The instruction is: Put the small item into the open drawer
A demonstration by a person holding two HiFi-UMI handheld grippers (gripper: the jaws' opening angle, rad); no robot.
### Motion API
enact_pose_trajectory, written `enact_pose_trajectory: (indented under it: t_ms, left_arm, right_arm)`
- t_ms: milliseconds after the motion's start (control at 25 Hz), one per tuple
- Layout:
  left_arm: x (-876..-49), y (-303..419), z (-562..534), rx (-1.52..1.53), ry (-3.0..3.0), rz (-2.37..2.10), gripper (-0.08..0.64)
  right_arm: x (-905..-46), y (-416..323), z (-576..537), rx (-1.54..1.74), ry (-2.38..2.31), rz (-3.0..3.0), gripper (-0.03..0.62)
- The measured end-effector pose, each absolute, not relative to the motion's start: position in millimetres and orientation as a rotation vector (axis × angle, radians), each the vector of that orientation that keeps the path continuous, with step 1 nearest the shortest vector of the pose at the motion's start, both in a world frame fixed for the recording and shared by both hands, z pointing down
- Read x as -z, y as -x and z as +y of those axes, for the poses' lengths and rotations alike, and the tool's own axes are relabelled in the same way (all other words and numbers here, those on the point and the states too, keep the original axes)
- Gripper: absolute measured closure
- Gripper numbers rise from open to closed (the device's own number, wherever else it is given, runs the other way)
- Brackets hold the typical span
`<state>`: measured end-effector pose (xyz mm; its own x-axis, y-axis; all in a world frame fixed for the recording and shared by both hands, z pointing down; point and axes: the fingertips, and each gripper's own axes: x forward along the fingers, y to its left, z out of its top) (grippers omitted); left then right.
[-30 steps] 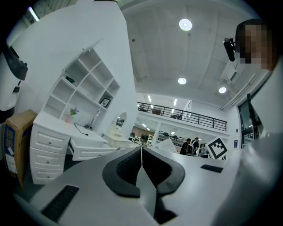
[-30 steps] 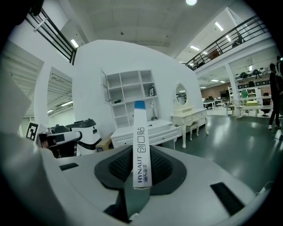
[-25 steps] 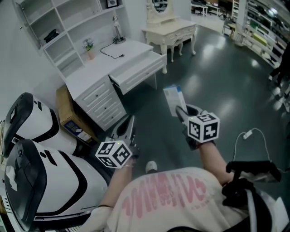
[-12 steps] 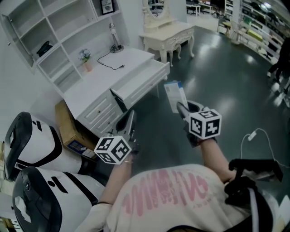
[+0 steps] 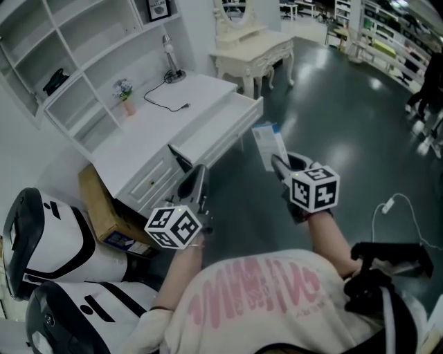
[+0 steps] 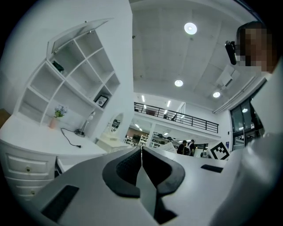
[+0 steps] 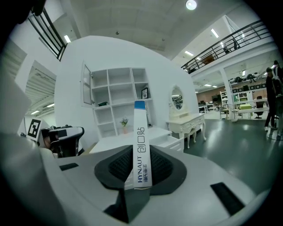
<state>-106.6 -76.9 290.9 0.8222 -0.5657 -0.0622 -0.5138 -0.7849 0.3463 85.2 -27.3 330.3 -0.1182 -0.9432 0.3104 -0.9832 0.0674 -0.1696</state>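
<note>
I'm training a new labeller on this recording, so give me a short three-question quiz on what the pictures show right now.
1. True or false: the left gripper is shut with nothing in it.
2. The right gripper holds: A a cup, B a flat box, C a pen.
3. Fill in: the desk drawer stands ___.

Key: 1 true; 2 B; 3 open.

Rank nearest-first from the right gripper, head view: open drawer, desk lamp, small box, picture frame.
1. small box, held in the right gripper's jaws
2. open drawer, ahead-left
3. desk lamp, farther back-left
4. picture frame, farthest, top left
</note>
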Motion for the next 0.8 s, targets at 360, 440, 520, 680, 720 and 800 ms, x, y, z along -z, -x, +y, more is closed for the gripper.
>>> enact_pose_trajectory:
  t_ms: [360, 440, 520, 680, 720, 800]
  left_arm:
    - [-333, 101, -111, 0.161, -2.601, -0.809, 0.525]
    - [-337, 101, -120, 0.152, -2.586, -0.814, 0.525]
    - [-339, 102, -130, 0.165, -2.573, -0.828, 0.525]
    - [-331, 103, -156, 0.232, -2.567, -0.865, 0.525]
    - [-330, 102, -164, 0.23, -2.568, -0.878, 0.525]
    - [-331, 100, -180, 0.221, -2.562, -0.902, 0.525]
  right_arm:
    - [-365, -85, -65, -0.621, -1.942, -2.171, 0.494]
    - [-369, -86, -76, -0.638, -1.929, -2.167, 0.494]
    - [-373, -87, -88, -0.65, -1.91, -2.17, 0.494]
    - [-375, -92, -120, -0.636, -1.88, -2.191, 0.494]
    - [-373, -95, -130, -0.625, -1.879, -2.197, 0.494]
    - [-371, -99, -149, -0.612, -1.872, -2.213, 0.494]
